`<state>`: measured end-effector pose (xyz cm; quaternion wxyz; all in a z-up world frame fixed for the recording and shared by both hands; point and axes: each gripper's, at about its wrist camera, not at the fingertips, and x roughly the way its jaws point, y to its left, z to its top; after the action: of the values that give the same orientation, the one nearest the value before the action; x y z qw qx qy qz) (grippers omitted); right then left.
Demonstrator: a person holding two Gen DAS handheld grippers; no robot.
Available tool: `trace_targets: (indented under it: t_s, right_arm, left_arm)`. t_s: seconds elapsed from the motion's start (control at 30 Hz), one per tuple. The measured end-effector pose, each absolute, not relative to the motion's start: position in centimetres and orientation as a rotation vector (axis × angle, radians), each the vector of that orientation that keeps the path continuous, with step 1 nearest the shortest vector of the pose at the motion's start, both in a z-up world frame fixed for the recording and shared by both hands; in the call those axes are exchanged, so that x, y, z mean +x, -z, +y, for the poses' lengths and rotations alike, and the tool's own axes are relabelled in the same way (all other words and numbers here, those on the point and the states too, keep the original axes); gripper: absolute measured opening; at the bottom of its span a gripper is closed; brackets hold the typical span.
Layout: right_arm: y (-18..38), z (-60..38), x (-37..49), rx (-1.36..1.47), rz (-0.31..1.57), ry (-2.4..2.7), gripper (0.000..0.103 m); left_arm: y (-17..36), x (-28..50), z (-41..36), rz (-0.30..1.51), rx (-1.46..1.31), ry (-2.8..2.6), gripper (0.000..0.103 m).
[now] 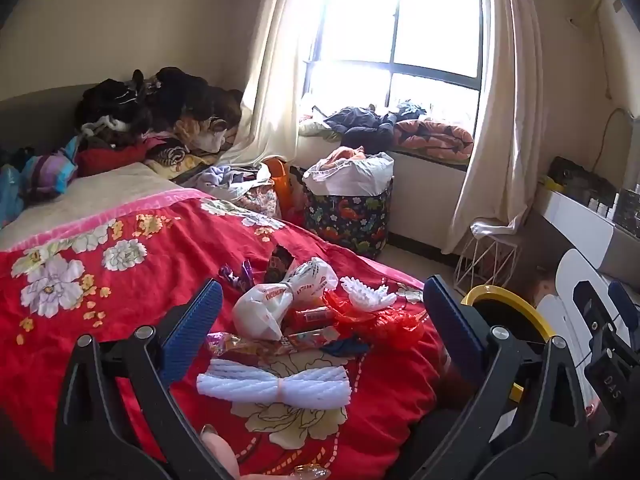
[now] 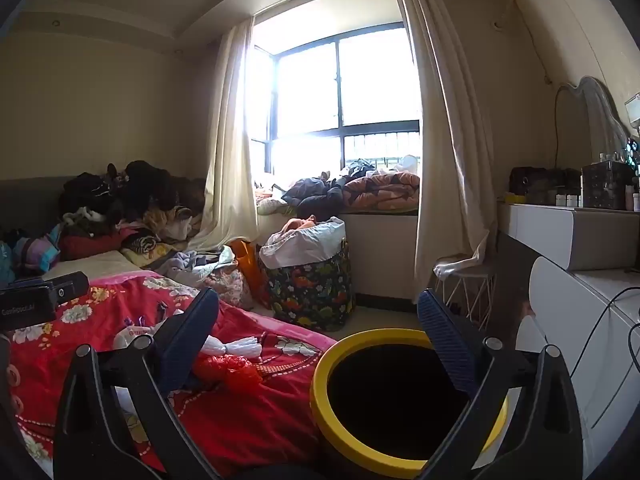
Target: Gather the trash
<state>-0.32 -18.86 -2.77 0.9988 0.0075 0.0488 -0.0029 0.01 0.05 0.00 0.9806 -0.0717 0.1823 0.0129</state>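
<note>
Trash lies on a red floral bedspread (image 1: 100,280): a white foam net sleeve (image 1: 274,386), a knotted white plastic bag (image 1: 276,300), a white foam piece (image 1: 366,294), red netting (image 1: 384,324) and snack wrappers (image 1: 308,336). My left gripper (image 1: 320,320) is open and empty above this pile. A bin with a yellow rim (image 2: 360,340) and dark inside stands beside the bed. My right gripper (image 2: 318,328) is open and empty over the bin's mouth. The bin rim also shows in the left wrist view (image 1: 504,300).
Clothes are piled at the bed head (image 1: 152,120) and on the window sill (image 1: 392,128). A dinosaur-print laundry basket (image 1: 348,216) stands by the bed. A white wire stool (image 1: 486,256) and a white dresser (image 2: 580,240) are on the right.
</note>
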Motion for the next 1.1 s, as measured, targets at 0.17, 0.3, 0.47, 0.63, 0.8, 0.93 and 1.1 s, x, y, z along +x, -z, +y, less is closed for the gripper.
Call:
trace_targets:
  t_s: [0.17,0.3,0.47,0.63,0.8,0.93,1.1]
  right_arm:
    - [2.8,-19.0,-0.4,0.019,0.096,0.014,0.097]
    - [2.6,-19.0,-0.4,0.021,0.105,0.009,0.097]
    - [2.8,-19.1,-0.5,0.020,0.100,0.009,0.097]
    - [2.9,-18.7,-0.3,0.012,0.105,0.009,0.097]
    - [2.8,-18.7,-0.3,0.011,0.105,0.010,0.097]
    - [2.8,-18.6,-0.4,0.008,0.100,0.012,0.097]
    - [2.7,-18.6,-0.5,0.009,0.101,0.015,0.097]
  left_arm:
    - [0.0,0.1,0.0,0.361,-0.135,-0.023,0.092]
    - [-0.4,0.0,-0.2,0.358,-0.136,-0.016,0.092]
    - [-1.1,0.1,-0.3,0.356,-0.137,-0.009,0.092]
    - [-0.8,-0.4,-0.7,0.348,-0.131,-0.002,0.092]
    - [-0.8,-0.4,-0.8,0.351,-0.133,-0.003,0.092]
    - [-0.8,-0.3,-1.0,0.353,-0.135,-0.002,0.092]
    - [-0.8,-0.4,-0.8,0.351,-0.137,0.001,0.092]
